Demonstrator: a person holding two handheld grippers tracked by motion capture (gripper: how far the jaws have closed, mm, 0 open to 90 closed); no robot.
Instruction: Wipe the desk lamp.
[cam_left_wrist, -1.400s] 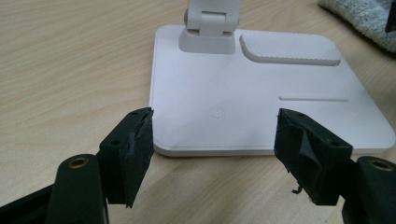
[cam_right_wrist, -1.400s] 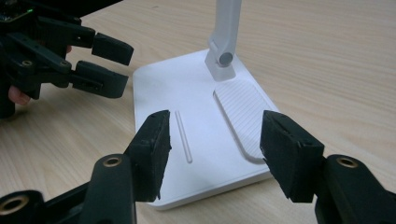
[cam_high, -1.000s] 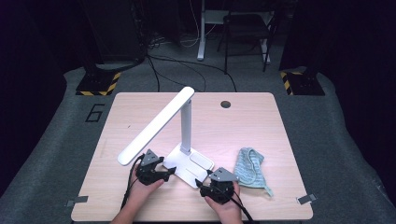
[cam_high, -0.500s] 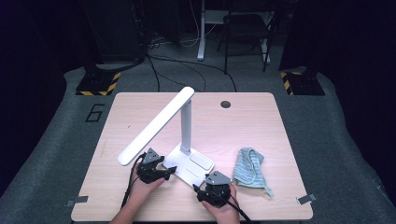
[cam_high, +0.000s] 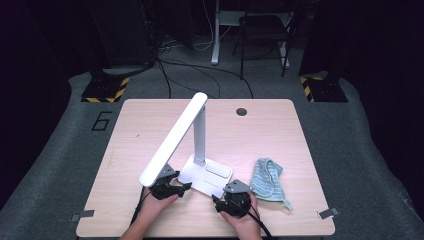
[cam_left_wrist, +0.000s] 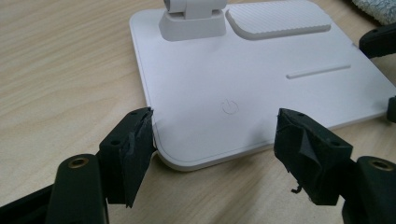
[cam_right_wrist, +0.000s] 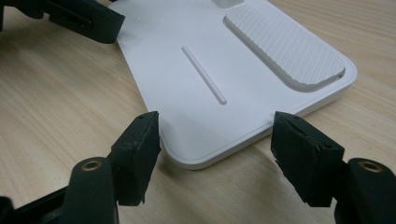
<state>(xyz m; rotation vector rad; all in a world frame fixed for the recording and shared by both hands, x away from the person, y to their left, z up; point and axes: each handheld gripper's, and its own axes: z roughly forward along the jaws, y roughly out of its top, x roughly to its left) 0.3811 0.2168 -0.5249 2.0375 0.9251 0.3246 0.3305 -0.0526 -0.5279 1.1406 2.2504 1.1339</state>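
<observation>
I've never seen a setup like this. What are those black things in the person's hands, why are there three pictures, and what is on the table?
A person holds a two-jaw tool in each hand: the left gripper and the right gripper. One camera looks down from above; one rides on each gripper, looking along its black jaws. On the wooden table stand a white desk lamp and a crumpled blue-green cloth. Both grippers are open, each at a near corner of the lamp's flat base; the right gripper's jaws have just been opening. Nothing is held.

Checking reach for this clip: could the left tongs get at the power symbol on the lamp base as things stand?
Probably yes. The left tongs stand open at the near corner of the lamp base, and the power symbol lies just ahead on bare white surface with nothing over it.
</observation>
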